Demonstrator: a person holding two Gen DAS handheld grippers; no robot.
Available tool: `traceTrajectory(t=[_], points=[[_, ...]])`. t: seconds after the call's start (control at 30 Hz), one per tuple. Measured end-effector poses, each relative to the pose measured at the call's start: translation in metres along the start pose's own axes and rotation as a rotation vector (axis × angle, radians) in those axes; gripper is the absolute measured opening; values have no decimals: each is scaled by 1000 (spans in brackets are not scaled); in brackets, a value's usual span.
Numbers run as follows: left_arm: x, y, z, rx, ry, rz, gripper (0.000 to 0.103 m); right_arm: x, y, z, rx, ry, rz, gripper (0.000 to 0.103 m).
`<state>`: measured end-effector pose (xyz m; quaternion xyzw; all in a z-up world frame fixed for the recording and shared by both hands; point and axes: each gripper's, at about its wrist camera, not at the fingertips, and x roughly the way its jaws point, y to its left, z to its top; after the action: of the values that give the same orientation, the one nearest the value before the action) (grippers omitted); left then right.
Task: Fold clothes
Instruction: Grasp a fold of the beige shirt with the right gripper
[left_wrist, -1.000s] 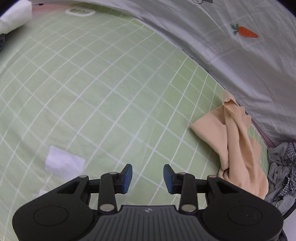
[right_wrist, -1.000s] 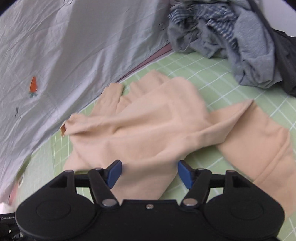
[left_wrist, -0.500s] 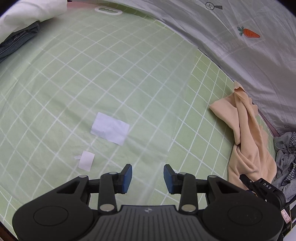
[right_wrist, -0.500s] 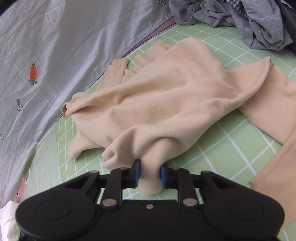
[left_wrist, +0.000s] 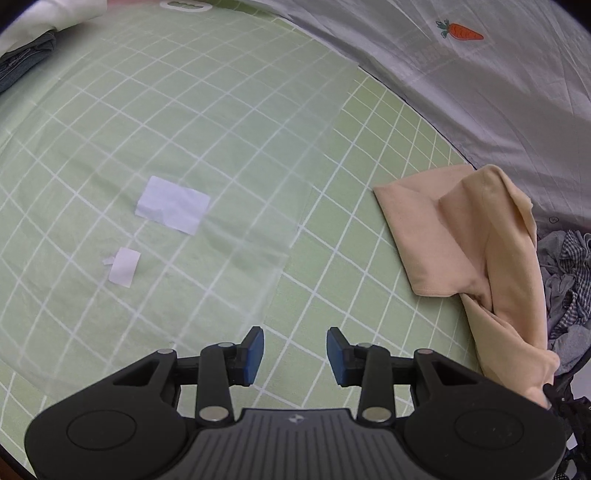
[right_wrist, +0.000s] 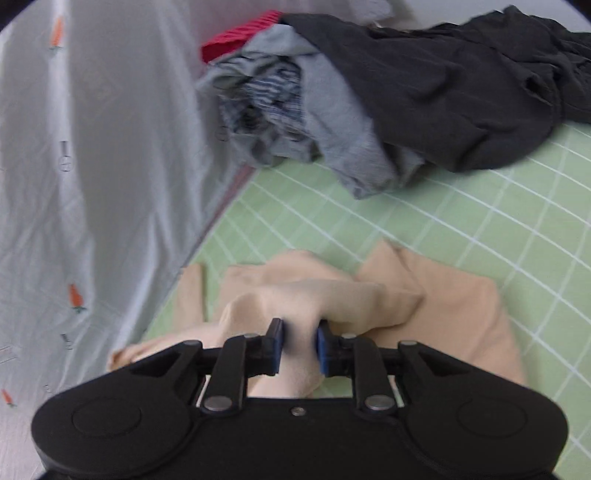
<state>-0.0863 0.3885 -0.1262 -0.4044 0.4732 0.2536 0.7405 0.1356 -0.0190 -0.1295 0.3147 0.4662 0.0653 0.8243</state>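
Right gripper (right_wrist: 298, 345) pinches tan shirt (right_wrist: 436, 317), jaws easing apart, dragging it flat. Left gripper (left_wrist: 294, 350) spread, empty, waits.

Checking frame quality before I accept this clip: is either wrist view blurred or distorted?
Right wrist view: motion-smeared across the clothes pile and peach garment, while the right gripper itself stays sharp. Left wrist view: crisp, evenly lit, but fisheye bends the green sheet grid lines strongly toward the edges, with dark vignette corners.
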Motion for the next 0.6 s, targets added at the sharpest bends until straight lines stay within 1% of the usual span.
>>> traceTrajectory(t=[0.03,0.07,0.1,0.13,0.17,0.27,0.33,0.4,0.53,0.57,0.6], points=[[4,-5,1,7,3,-1,42,1,-12,1,17,8,-33,35],[8,-10,2,11,5,-2,44,-1,-19,-1,23,3,-57,53],[13,-14,4,15,7,-3,46,-4,-21,-1,14,-4,-72,60],[18,-19,7,16,12,-8,47,-6,-24,-4,-10,-11,-87,66],[24,-23,10,17,18,-14,47,-7,-25,-6,-23,-5,-83,67],[44,-40,24,35,32,-25,47,-4,-25,-13,-18,46,-25,71],[57,-51,33,55,40,-27,47,2,-18,-19,-38,66,-26,74],[71,-61,40,77,55,-23,47,14,-12,-22,-59,82,-49,74],[97,-81,50,120,93,-45,47,35,-16,-23,25,124,-63,74],[102,-86,52,132,96,-54,50,37,-15,-23,32,130,-68,75],[104,-93,54,155,82,-63,52,40,-15,-23,40,136,-73,75]])
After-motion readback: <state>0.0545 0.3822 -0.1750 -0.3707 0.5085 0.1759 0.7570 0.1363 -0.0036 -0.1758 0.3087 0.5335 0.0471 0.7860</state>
